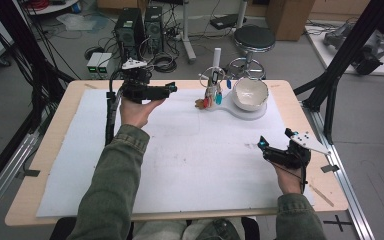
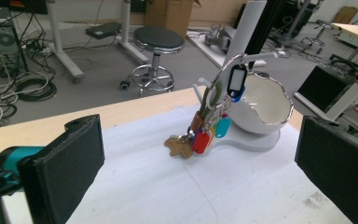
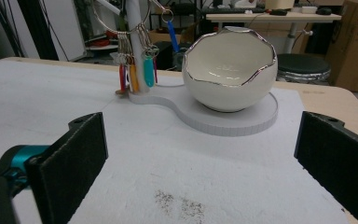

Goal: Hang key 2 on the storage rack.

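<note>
My left hand-held gripper (image 1: 172, 89) is wide open, key bunch (image 2: 204, 133) just ahead of it. My right hand-held gripper (image 1: 262, 145) is open too, eggshell bowl (image 3: 230, 77) ahead, well apart.

Black stool (image 1: 254, 39) behind the table (image 1: 50, 150)

A: Left gripper (image 1: 171, 89) up at the far side, forearm stretched long, palm under it, jaws spread wide.

B: And the right gripper (image 1: 262, 145) sits near the person's own edge, wrist low, its jaws gaping wide too, nothing between the pads (image 3: 70, 163).
</note>
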### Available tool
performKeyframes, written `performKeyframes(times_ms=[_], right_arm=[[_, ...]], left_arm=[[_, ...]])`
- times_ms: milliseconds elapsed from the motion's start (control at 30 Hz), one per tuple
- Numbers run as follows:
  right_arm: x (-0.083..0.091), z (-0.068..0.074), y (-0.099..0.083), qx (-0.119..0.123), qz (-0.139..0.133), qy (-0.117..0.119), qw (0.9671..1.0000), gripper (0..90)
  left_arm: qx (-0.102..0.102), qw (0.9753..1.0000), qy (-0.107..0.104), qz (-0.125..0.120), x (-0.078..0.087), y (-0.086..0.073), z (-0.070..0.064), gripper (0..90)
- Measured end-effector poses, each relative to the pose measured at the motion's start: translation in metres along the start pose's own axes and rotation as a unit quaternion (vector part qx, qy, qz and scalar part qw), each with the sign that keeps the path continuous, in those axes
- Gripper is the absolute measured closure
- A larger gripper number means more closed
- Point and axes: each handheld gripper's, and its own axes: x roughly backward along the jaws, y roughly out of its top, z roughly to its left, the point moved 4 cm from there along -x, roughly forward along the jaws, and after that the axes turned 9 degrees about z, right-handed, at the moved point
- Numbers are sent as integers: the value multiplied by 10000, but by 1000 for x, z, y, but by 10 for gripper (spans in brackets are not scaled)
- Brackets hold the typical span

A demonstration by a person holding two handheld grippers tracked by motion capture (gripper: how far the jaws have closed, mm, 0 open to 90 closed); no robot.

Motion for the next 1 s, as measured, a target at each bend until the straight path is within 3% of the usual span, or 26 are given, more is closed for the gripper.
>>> performKeyframes(times_ms=[233,767,1000], right_arm=[[0,0,0,2,-5,5,10000,15],[0,1,0,2,27,-1,10000,15],[0,1,-1,1,24,-4,10000,15]], left_arm=[[50,10000,77,-4,7,-9,7,17],[-78,9995,286,-85,30,-24,14,17],[140,9990,381,-173,38,-44,30,17]])
